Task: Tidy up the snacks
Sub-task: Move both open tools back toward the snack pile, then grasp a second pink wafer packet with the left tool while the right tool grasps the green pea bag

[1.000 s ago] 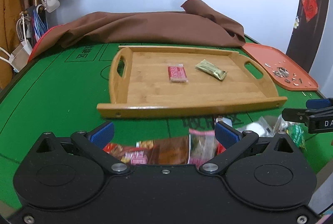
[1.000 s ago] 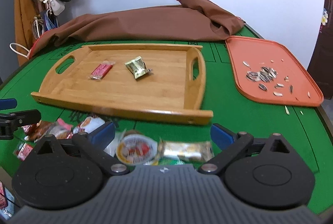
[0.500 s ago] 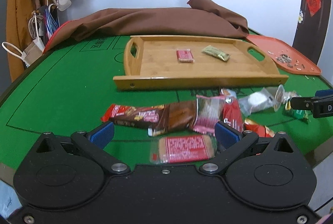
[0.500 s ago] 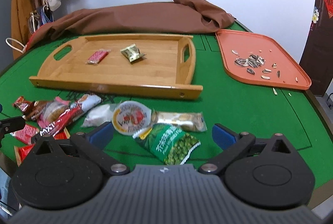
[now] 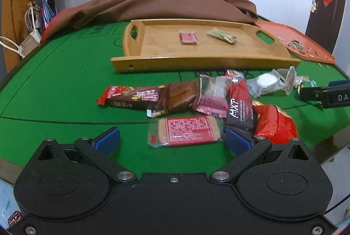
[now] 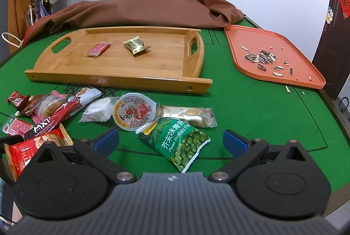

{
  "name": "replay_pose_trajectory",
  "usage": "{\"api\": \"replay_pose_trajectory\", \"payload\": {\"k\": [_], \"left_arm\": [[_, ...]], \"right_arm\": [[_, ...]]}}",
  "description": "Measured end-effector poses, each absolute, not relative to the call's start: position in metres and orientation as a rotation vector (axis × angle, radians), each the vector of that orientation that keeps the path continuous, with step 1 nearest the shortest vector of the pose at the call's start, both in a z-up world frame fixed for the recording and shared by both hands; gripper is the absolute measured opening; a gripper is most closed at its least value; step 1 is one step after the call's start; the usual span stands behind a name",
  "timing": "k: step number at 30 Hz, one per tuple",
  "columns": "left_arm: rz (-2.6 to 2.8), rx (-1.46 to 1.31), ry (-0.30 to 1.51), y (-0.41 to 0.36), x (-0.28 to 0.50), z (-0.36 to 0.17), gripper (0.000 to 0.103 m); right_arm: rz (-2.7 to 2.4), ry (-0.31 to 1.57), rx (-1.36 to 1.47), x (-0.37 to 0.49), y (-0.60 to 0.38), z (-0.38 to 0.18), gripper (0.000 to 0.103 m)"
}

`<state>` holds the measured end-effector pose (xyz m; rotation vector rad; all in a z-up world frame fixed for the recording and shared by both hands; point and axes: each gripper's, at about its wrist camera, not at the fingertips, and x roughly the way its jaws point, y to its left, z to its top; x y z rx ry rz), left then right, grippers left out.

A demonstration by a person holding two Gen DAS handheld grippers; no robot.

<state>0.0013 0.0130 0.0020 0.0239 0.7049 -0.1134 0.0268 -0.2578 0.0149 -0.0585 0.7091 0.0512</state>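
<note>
Green felt table (image 5: 54,86), seen from two handheld grippers low over its near edge. Left gripper (image 5: 172,140) with blue-padded fingers spread wide apart, holding nothing — a clear-wrapped red biscuit pack (image 5: 186,131) lying on the felt between them, its right end close to the right pad. Right gripper (image 6: 170,138) likewise spread wide and empty, a green wasabi pea packet (image 6: 177,144) lying between its fingers.

Loose snack pile along the near side of the table: a long chocolate bar (image 5: 135,97), a pink packet (image 5: 213,97), a dark red sachet (image 5: 239,103), a shiny red bag (image 5: 274,124), a round jelly cup (image 6: 134,111), a peanut bar (image 6: 189,115) just behind the pea packet.

Beyond the pile, a wooden tray (image 6: 109,78) with handles, holding two snacks well apart: a small red packet (image 6: 98,49) and a gold wrapper (image 6: 135,46). To its right, an orange tray (image 6: 240,42) scattered with sunflower seeds (image 6: 261,58). Brown cloth (image 5: 153,5) heaped at the far edge.
</note>
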Motion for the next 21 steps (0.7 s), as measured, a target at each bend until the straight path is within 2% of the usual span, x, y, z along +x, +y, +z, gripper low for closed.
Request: {"api": "replay_pose_trajectory", "payload": {"k": [17, 21], "left_arm": [[-0.111, 0.037, 0.696, 0.0, 0.002, -0.004, 0.102], [-0.111, 0.035, 0.688, -0.001, -0.001, -0.003, 0.095]], "right_arm": [[0.052, 0.723, -0.055, 0.035, -0.254, 0.007, 0.103], [0.053, 0.734, -0.05, 0.037, -0.252, 0.003, 0.103]]}}
